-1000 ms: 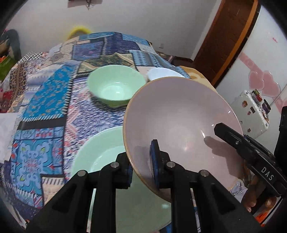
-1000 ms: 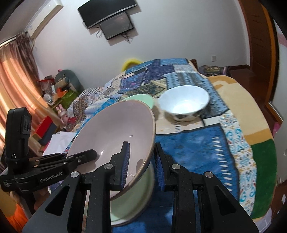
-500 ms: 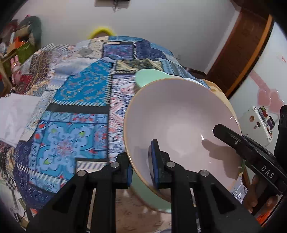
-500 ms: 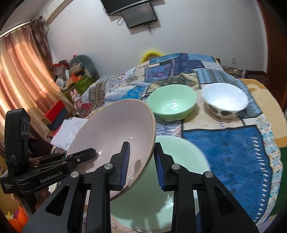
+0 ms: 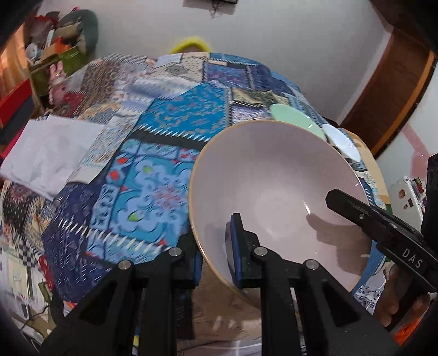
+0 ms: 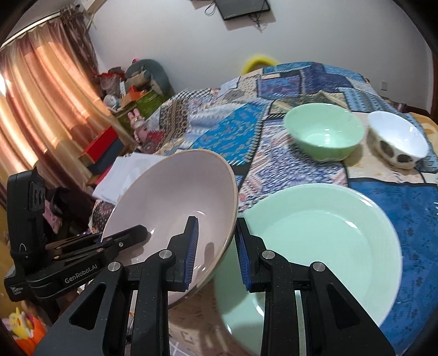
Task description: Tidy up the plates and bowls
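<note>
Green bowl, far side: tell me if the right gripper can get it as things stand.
Probably not yet. The right gripper is shut on the pink bowl's rim, shared with the left gripper, so its jaws are taken. The path past the green plate to the green bowl looks open.

A plain white wall [image 6: 191, 41] runs behind the scene, with a dark screen [image 6: 243, 8] mounted high on it; orange-brown curtains [image 6: 35, 104] hang at the left, glowing with light from behind; a wooden door frame [image 5: 388, 90] stands at the right; a patchwork quilt [image 5: 164, 131] in blues covers the bed; clutter of boxes and soft toys [image 6: 128, 90] is heaped in the corner beside the curtains; a yellow ring-shaped object [image 6: 257, 61] shows beyond the bed's far edge.
</note>
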{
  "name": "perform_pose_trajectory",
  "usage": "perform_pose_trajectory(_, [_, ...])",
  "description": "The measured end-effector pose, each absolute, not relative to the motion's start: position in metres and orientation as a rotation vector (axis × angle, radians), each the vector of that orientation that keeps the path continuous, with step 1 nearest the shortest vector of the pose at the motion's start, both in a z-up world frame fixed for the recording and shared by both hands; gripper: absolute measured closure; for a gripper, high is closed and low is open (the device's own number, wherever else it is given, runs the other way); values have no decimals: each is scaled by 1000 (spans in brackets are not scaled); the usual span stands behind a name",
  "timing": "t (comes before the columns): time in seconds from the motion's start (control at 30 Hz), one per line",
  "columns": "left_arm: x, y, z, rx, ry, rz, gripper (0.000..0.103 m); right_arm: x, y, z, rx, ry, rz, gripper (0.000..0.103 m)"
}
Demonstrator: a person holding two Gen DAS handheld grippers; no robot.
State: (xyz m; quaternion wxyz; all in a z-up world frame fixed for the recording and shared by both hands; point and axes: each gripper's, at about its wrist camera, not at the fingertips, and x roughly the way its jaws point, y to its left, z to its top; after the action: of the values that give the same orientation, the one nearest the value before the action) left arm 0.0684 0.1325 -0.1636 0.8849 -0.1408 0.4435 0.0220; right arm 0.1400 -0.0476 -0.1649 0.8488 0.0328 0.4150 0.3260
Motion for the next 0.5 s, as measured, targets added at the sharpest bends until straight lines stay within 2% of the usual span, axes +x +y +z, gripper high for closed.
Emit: perform_pose_trajectory(0.5, [46,190,-191,-339,946,161,86,134,13,-190,-26,940,742,78])
